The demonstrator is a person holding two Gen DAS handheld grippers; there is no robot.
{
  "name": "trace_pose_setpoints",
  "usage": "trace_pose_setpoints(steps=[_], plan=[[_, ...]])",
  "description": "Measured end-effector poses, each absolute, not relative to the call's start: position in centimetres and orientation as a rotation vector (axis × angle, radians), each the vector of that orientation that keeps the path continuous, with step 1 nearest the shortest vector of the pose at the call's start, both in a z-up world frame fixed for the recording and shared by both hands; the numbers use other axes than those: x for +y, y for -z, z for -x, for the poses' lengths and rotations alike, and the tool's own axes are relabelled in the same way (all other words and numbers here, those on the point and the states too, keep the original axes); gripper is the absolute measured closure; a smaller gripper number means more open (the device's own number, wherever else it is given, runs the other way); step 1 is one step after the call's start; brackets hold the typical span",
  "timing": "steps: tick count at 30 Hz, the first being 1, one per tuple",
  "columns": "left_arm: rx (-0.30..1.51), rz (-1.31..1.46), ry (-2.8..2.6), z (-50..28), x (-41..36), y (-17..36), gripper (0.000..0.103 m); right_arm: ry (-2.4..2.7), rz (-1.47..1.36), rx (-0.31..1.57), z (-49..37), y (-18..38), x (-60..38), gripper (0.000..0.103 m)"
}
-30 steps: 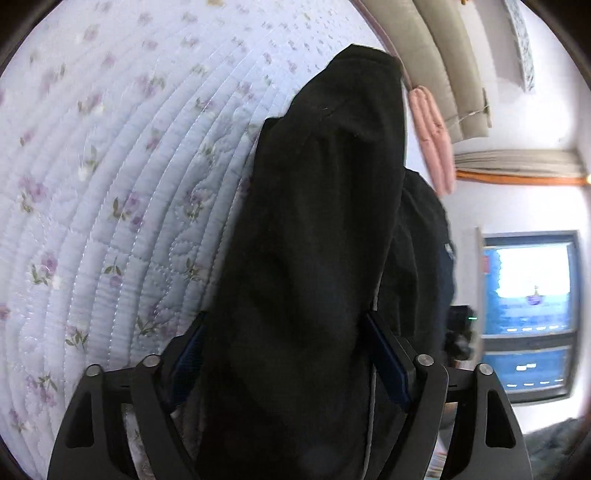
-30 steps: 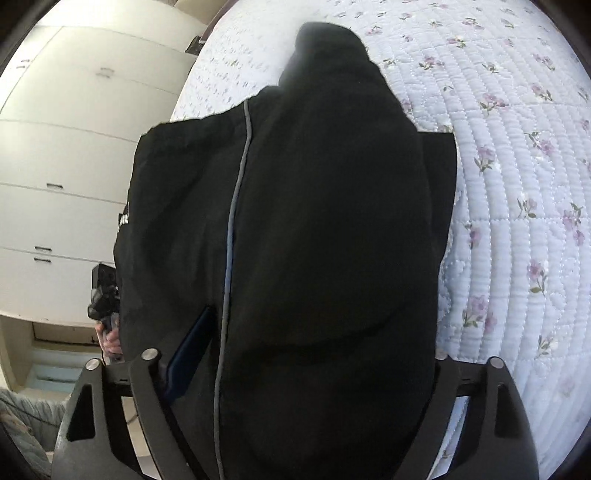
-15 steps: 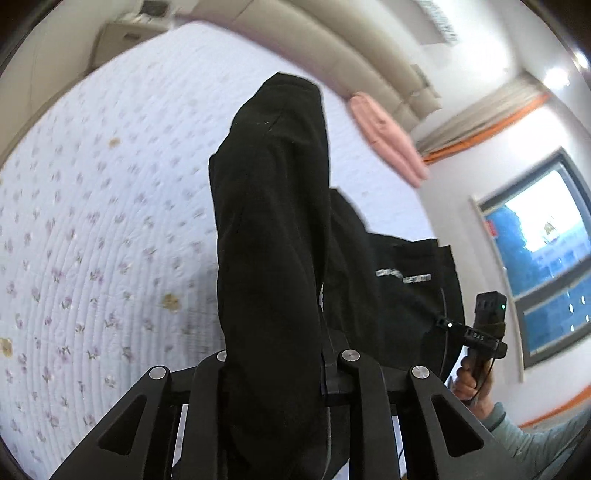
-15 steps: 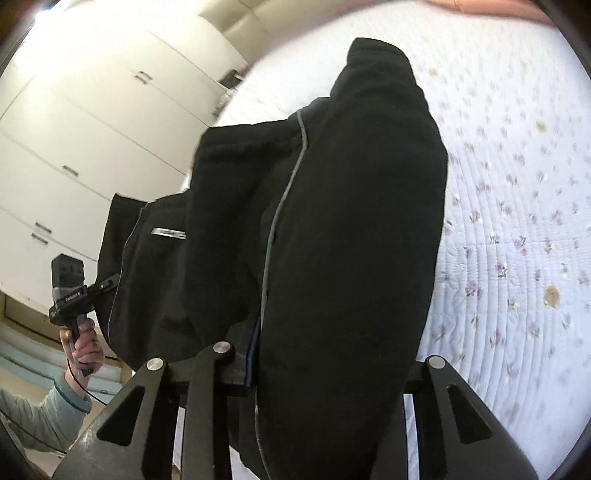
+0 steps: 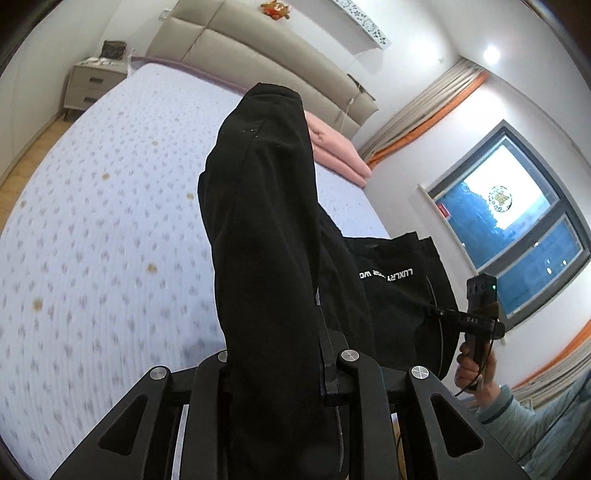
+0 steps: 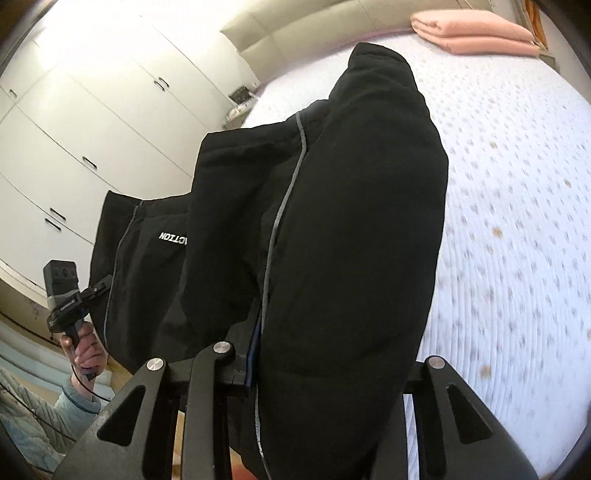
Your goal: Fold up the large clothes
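A large black garment (image 5: 266, 236) with white lettering and grey piping hangs in the air above the bed. My left gripper (image 5: 277, 369) is shut on one bunched part of it; the cloth drapes over the fingers and hides them. My right gripper (image 6: 325, 369) is shut on another bunched part of the garment (image 6: 332, 221), which also covers its fingers. The rest of the cloth sags between the two grippers. The right gripper's handle shows in the left wrist view (image 5: 480, 314), and the left gripper's handle shows in the right wrist view (image 6: 66, 299).
A quilted floral bedspread (image 5: 92, 240) lies below the garment. Folded pink bedding (image 6: 476, 33) rests by the padded headboard (image 5: 240, 48). A nightstand (image 5: 96, 85) stands beside the bed. White wardrobes (image 6: 74, 129) are at one side, a window (image 5: 517, 229) at the other.
Both grippers have risen well above the bed with the garment, lifting it off the quilt. The jaws have closed tighter on the cloth.
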State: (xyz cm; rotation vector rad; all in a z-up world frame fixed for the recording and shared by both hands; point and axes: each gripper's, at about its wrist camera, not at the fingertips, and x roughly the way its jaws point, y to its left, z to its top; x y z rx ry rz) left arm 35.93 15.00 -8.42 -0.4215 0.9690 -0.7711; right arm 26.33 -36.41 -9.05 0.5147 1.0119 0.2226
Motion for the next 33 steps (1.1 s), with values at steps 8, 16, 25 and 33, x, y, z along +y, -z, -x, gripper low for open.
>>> trace_pose_setpoints(steps=[8, 16, 25, 33], plan=[[1.06, 0.559, 0.613, -33.5, 17.7, 19.9, 0.087, -0.218, -0.51, 1.17, -25.5, 19.0, -34.4, 0.067], [1.125, 0.904, 0.486, -33.6, 22.9, 33.0, 0.084, -0.139, -0.829, 1.201, -23.5, 31.5, -39.9, 0.039], [0.937, 0.467, 0.344, -29.1, 23.9, 22.8, 0.076, -0.003, -0.59, 1.098, -20.8, 27.4, -42.7, 0.03], [0.866, 0.33, 0.374, -22.0, 20.2, 16.2, 0.06, 0.015, -0.494, 0.858, -14.8, 17.0, -37.3, 0.03]])
